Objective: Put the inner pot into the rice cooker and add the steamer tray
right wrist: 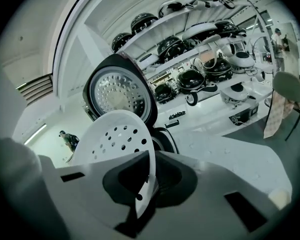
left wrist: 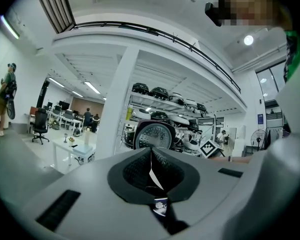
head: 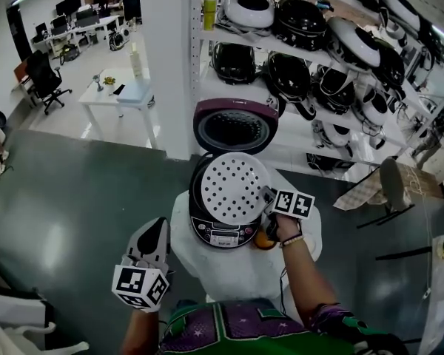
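The rice cooker (head: 220, 232) stands open on a small white table (head: 240, 272), its maroon lid (head: 235, 126) raised behind it. My right gripper (head: 270, 202) is shut on the rim of the white perforated steamer tray (head: 233, 187), which hangs over the cooker's mouth and hides what is inside. In the right gripper view the tray (right wrist: 115, 139) stands edge-on between the shut jaws of my right gripper (right wrist: 144, 194), with the lid (right wrist: 120, 94) beyond. My left gripper (head: 158, 228) is shut and empty, left of the table. In the left gripper view my left gripper (left wrist: 151, 171) points level at the lid (left wrist: 154, 136).
Shelves (head: 318, 43) with several other rice cookers stand behind the table, next to a white pillar (head: 166, 65). A small orange object (head: 263, 240) lies beside the cooker. A white desk (head: 126, 95) stands far left, a chair (head: 392, 187) to the right.
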`<state>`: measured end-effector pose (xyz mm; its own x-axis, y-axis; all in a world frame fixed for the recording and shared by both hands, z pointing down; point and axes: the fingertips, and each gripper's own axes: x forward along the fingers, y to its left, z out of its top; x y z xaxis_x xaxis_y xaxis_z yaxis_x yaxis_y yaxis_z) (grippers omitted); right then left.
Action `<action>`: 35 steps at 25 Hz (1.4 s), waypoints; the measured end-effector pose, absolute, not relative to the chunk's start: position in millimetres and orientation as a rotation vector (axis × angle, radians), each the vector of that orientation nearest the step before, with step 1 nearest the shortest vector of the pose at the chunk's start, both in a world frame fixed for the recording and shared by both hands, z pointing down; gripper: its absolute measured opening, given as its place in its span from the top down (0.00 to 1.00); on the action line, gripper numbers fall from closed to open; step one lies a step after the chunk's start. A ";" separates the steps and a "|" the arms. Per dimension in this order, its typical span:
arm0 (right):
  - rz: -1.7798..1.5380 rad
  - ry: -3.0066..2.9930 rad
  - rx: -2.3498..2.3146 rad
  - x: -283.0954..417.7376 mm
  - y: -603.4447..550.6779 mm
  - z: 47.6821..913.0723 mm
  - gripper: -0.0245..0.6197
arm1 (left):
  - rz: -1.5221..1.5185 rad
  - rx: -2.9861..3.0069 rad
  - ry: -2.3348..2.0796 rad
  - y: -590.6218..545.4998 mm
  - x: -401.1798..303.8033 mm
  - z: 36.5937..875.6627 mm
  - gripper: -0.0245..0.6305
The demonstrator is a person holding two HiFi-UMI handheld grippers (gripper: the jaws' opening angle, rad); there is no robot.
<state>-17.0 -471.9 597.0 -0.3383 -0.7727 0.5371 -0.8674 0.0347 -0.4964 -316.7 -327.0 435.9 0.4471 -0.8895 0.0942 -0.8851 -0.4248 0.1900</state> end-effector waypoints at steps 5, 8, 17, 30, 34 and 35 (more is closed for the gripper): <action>1.194 -2.144 1.706 -26.7 -485.5 607.7 0.92 | -0.003 2.459 -1.551 -336.2 -321.2 440.7 0.93; 1.196 -2.130 1.675 -32.1 -493.4 617.1 0.91 | -0.002 2.442 -1.551 -341.7 -322.7 451.9 0.93; 1.159 -2.072 1.625 -41.2 -499.7 633.8 0.88 | -0.032 2.388 -1.554 -349.5 -334.6 466.8 0.93; 1.009 -2.028 1.625 -27.5 -473.5 625.4 0.84 | -0.059 2.419 -1.512 -344.5 -328.0 458.2 0.93; 0.975 -2.049 1.644 -24.1 -460.3 615.1 0.84 | -0.070 2.437 -1.500 -336.8 -327.1 453.7 0.93; 0.954 -2.063 1.647 -23.8 -456.4 611.7 0.84 | -0.074 2.443 -1.496 -335.3 -326.6 452.7 0.93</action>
